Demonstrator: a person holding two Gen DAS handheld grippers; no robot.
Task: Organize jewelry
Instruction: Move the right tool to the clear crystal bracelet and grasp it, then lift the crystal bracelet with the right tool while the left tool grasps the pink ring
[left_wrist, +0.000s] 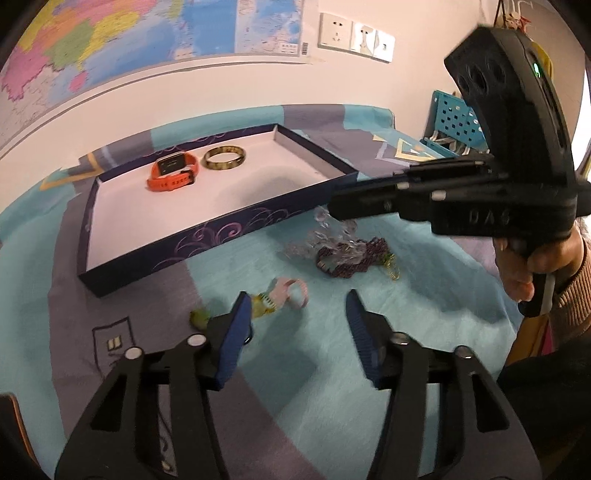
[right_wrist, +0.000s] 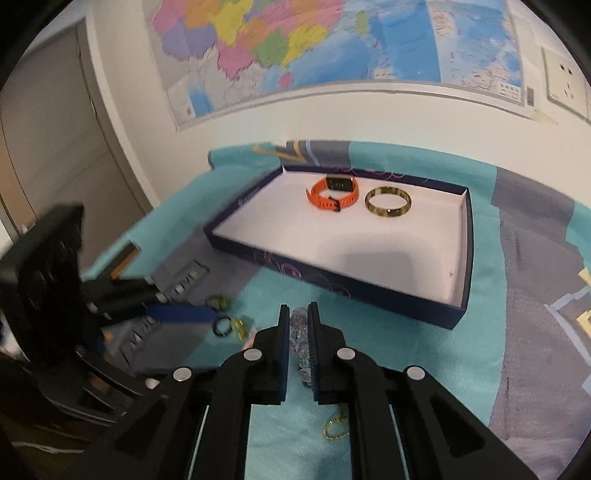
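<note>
The right gripper (right_wrist: 298, 314) is pinching a clear bead bracelet (right_wrist: 300, 343) between nearly closed jaws, the strand hanging down between the pads. Ahead of it the navy tray (right_wrist: 369, 291) is already holding an orange smartwatch (right_wrist: 334, 194) and a gold bangle (right_wrist: 388, 203), side by side at its far end. The left gripper (left_wrist: 297, 317) is standing half open with nothing between its jaws, hovering over the teal bedspread (left_wrist: 424, 295). Just beyond its tips a pink ring-shaped piece (left_wrist: 291, 291) and a yellow-green trinket (left_wrist: 264, 304) are waiting; further right a purple beaded piece (left_wrist: 354, 258) and a gold chain (left_wrist: 391, 267) are lying tangled. By my judgement two items are sorted, one is in transit and several remain
</note>
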